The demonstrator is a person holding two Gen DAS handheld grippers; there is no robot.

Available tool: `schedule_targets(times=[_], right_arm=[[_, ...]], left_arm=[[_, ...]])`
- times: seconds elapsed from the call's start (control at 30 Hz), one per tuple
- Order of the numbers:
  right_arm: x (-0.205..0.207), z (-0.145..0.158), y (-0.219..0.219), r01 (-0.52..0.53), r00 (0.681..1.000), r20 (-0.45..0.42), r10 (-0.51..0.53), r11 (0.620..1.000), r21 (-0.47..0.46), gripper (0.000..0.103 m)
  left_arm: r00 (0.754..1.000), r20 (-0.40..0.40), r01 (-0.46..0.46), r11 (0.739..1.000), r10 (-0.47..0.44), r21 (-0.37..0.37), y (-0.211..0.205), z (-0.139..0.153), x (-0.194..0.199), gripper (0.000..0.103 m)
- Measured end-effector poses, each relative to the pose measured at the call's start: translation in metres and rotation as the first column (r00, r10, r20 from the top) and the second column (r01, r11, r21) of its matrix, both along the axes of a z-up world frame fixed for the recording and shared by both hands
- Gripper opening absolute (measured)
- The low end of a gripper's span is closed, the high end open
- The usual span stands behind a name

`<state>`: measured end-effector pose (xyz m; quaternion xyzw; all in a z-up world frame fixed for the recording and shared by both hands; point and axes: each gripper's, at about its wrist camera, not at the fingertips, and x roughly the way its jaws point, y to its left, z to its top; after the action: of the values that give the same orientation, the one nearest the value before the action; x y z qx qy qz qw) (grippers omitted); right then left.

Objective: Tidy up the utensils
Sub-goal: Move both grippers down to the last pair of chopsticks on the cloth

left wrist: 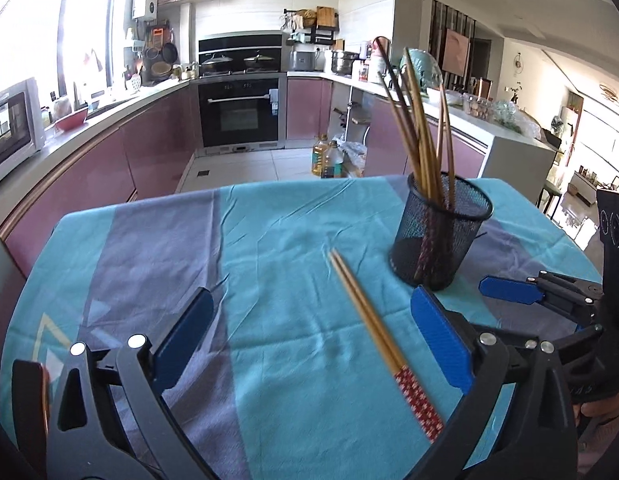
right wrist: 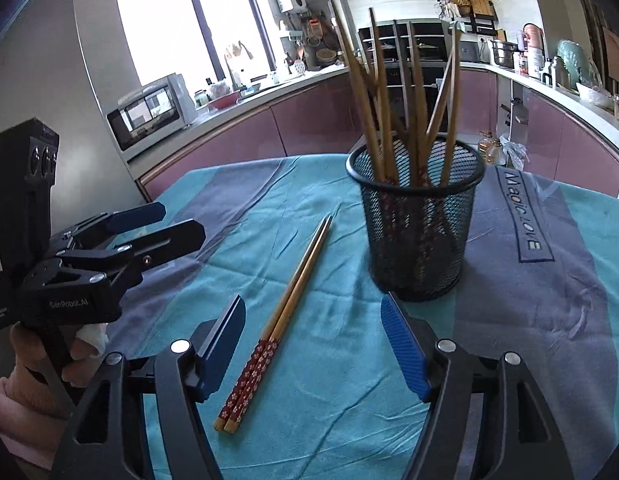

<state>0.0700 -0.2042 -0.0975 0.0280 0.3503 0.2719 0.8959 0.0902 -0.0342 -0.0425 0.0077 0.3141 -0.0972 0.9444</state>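
Note:
A pair of wooden chopsticks point(left wrist: 373, 332) with red patterned ends lies side by side on the blue tablecloth point(left wrist: 269, 248); the pair also shows in the right wrist view point(right wrist: 285, 312). A black mesh holder point(left wrist: 441, 232) stands upright beyond them with several chopsticks in it, seen too in the right wrist view point(right wrist: 417, 224). My left gripper point(left wrist: 313, 336) is open and empty, with the pair lying between its fingers below. My right gripper point(right wrist: 313, 344) is open and empty just above the pair's red ends. The right gripper shows in the left view point(left wrist: 517, 292), and the left gripper in the right view point(right wrist: 149, 224).
The table is covered by a teal and grey cloth point(right wrist: 529, 280) with printed lettering. Kitchen counters point(left wrist: 89, 120), an oven point(left wrist: 241, 112), a microwave point(right wrist: 149, 116) and oil bottles point(left wrist: 327, 156) on the floor lie beyond the table's far edge.

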Motion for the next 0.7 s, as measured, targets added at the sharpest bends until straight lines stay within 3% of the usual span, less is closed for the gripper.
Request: schedule_targets(times=[0.3, 0.7], right_arm=[[0.005, -0.019, 0.027, -0.018, 0.997, -0.07, 0.013, 0.998, -0.062, 0.05], [0.013, -0.025, 0.046, -0.013, 0.996, -0.088, 0.003, 0.993, -0.113, 0.04]], left_arm=[[0.998, -0.051, -0.031, 0.999, 0.03, -0.008, 0.014, -0.018, -0.01, 0.092], [0.996, -0.084, -0.01, 1.0, 0.009, -0.009, 0.011, -0.027, -0.011, 0.085]])
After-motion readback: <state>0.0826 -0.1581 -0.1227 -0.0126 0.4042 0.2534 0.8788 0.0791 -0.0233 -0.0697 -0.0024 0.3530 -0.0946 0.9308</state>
